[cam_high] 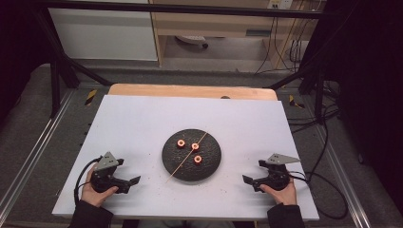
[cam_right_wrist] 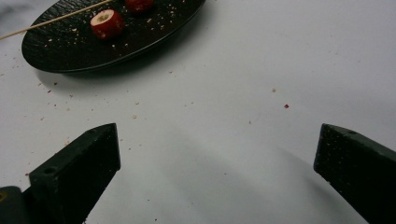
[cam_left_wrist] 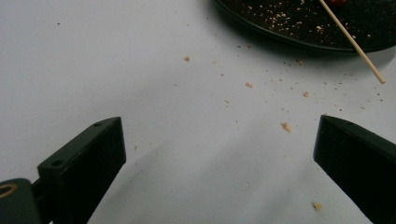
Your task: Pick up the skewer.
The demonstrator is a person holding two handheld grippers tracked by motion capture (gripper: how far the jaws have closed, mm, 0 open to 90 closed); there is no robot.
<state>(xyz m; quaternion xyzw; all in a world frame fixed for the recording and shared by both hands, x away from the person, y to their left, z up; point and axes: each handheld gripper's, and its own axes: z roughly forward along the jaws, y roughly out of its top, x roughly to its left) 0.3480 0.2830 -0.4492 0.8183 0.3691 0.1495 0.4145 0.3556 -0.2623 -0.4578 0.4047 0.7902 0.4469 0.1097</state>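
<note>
Both sets of jaws are standing wide apart with nothing between them: the left gripper (cam_high: 124,181) is resting low over the white table surface (cam_high: 133,128) at the near left, the right gripper (cam_high: 256,181) is mirroring it at the near right, each one sitting in a hand coming up from the near edge. Looking along the left gripper's black jaws, there is bare white table sprinkled with small tan crumbs (cam_left_wrist: 286,126), and beyond them the rim of the round black textured plate (cam_left_wrist: 261,30) with the tip of the thin wooden skewer (cam_left_wrist: 369,63) poking out past it. From the right gripper's side, the plate is sitting well ahead with a red ring-shaped food piece (cam_right_wrist: 107,24) near the stick. From above, 3 of those red pieces (cam_high: 195,147) are lying loose on the plate in the middle of the table, and the skewer is lying diagonally across them, unthreaded. I'm reading this as the very start: nothing is picked up yet. The next move is probably calling for 1 gripper to reach in and pinch the overhanging skewer end, a thin target needing a careful, level close, while the other goes for a piece.
</note>
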